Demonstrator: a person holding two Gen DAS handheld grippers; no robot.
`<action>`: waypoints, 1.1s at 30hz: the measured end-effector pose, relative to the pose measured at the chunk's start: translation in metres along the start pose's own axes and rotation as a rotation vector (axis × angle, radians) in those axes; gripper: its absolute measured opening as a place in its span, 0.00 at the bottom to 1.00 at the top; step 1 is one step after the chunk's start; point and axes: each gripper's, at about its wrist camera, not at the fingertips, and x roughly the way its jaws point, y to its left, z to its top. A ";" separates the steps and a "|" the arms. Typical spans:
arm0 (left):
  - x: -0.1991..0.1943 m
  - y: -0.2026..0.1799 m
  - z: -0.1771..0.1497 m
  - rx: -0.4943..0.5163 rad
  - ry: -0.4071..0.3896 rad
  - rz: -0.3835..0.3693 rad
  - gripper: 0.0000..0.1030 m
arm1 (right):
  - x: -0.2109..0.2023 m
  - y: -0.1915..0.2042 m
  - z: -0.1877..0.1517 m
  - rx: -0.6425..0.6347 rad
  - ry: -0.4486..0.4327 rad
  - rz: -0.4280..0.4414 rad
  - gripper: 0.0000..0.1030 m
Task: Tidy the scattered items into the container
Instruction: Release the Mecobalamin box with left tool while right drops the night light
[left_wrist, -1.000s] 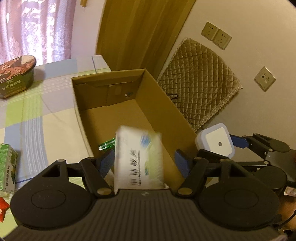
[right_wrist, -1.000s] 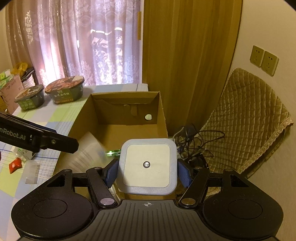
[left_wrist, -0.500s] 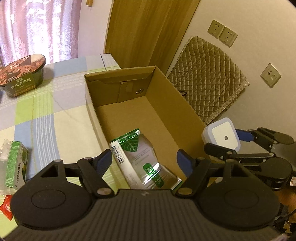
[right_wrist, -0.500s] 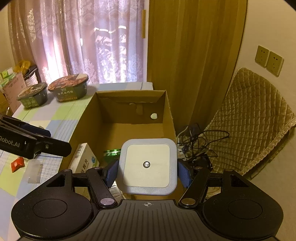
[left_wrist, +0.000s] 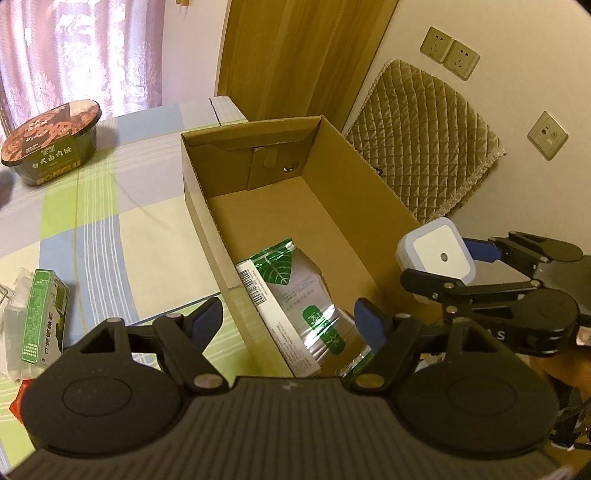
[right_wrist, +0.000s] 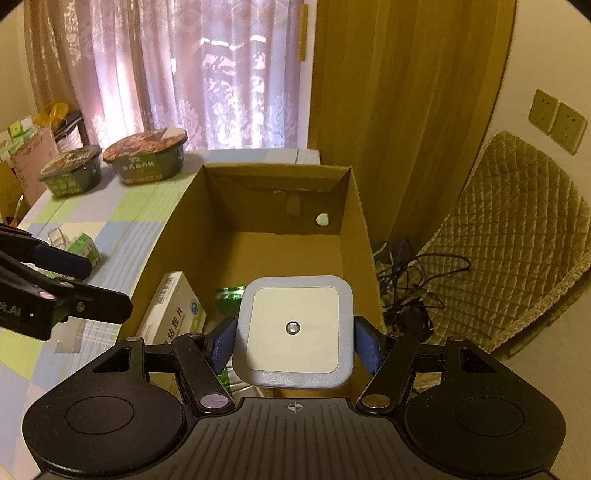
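An open cardboard box (left_wrist: 197, 206) stands on the checked tablecloth, its far wall (right_wrist: 277, 199) showing in the right wrist view. Inside lie a white medicine box (left_wrist: 258, 291) and a silver-green pouch (left_wrist: 308, 291); they appear in the right wrist view as the medicine box (right_wrist: 173, 314) and pouch (right_wrist: 229, 293). My left gripper (left_wrist: 291, 317) hovers open over the box's near end, nothing in it. My right gripper (right_wrist: 295, 341) is shut on a white square night light (right_wrist: 293, 325), held above the box's near right side. From the left, that night light (left_wrist: 437, 254) sits just outside the right wall.
A small green carton (left_wrist: 44, 314) and a clear plastic piece (left_wrist: 13, 295) lie on the cloth left of the box. A red packet (left_wrist: 16, 400) is at the edge. Two noodle bowls (right_wrist: 147, 157) (right_wrist: 70, 173) stand far left. A quilted cushion (right_wrist: 509, 229) and cables (right_wrist: 406, 273) are right.
The white medicine box that was between my left fingers has dropped into the cardboard box beside the pouch. The left gripper has risen slightly. The right gripper still holds the night light.
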 end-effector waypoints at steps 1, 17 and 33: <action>0.000 0.001 0.000 0.001 0.000 0.003 0.73 | 0.004 0.001 0.000 -0.003 0.009 0.004 0.67; -0.006 0.021 -0.009 -0.030 0.008 0.013 0.74 | 0.018 0.004 0.000 0.004 0.012 0.012 0.67; -0.035 0.029 -0.033 -0.046 0.002 0.026 0.77 | -0.011 0.020 -0.010 0.004 0.016 0.001 0.67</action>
